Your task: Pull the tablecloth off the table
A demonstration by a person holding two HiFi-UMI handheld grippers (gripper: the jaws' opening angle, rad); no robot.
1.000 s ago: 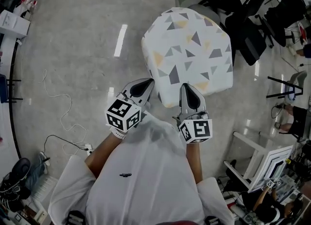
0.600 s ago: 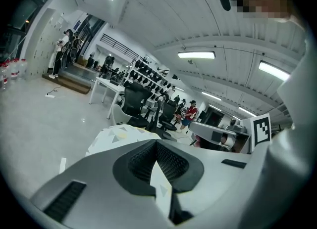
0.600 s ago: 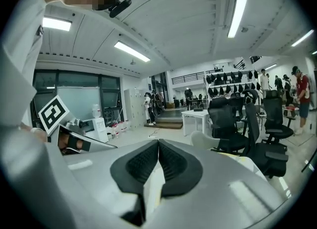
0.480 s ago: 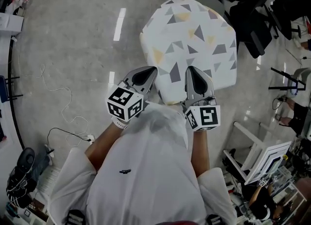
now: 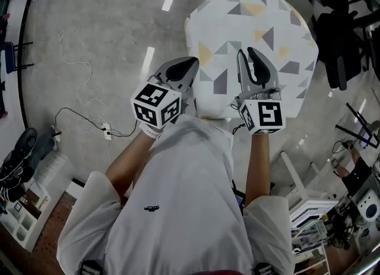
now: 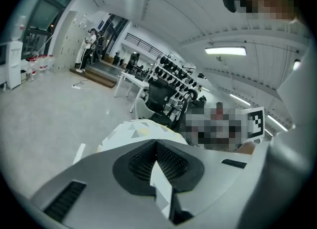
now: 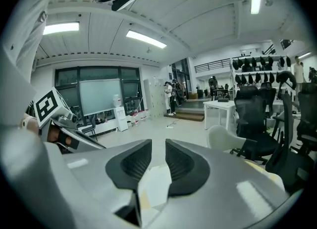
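Right claw (image 7: 158,144) opening, left claw (image 6: 156,144) pinching tablecloth (image 6: 162,186)

Head cam sits above the person and looks steeply down. The shirt (image 5: 178,208) fills the lower centre, the left hand-held gripper (image 5: 189,65) and right hand-held gripper (image 5: 247,53) are mid-frame, and the tablecloth (image 5: 255,24) is at upper right. It is farther from the scene than the other 2 cams.

Left gripper view: cam rides on that gripper, v. near its jaws, which fill the lower half. It faces over the cloth toward the black chairs (image 6: 158,92) at centre.

Right gripper view: same setup. Its jaws have just been opening w/ the cloth edge low between them. It faces across the floor (image 7: 163,129) to the far wall (image 7: 99,97).

Shared: all 3 views see the tablecloth and the chairs. Each gripper view catches the other's marker cube (image 6: 255,121) at a frame side.
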